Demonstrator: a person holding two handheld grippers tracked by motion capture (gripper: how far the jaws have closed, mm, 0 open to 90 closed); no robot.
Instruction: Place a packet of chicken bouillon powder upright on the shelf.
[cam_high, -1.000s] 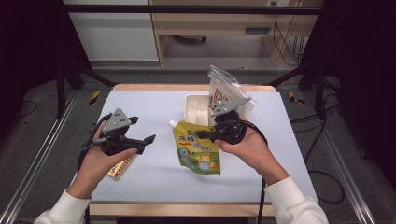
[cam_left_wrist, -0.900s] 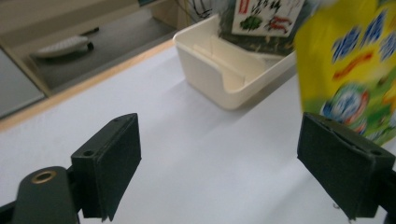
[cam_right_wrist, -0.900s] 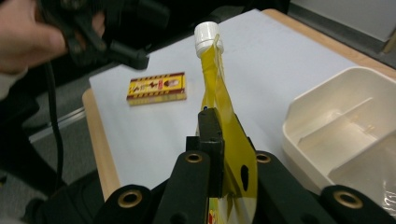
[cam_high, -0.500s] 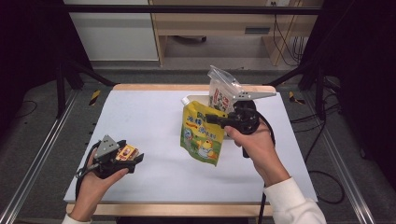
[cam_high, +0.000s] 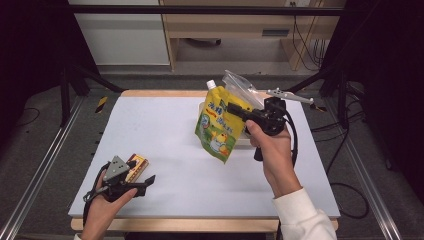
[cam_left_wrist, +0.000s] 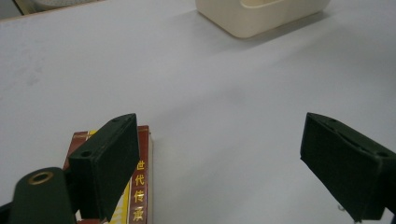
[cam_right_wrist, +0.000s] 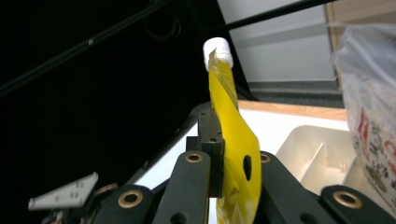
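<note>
A yellow-green spouted pouch with a white cap hangs upright above the table, my right gripper shut on its upper edge. In the right gripper view the jaws pinch the yellow pouch, its cap at the top. My left gripper rests low at the table's front left, open. A small red and yellow box lies beside it. In the left gripper view the box lies under the left jaw, not between the open gripper's pads.
A cream tray stands behind the pouch, with a clear snack bag sticking up from it. The tray lies far ahead of the left gripper. The white table top ends at a wooden front edge.
My left hand has dropped to the table beside the small box. My right gripper has lifted the pouch off the table, turned it upright and carried it back toward the tray.
</note>
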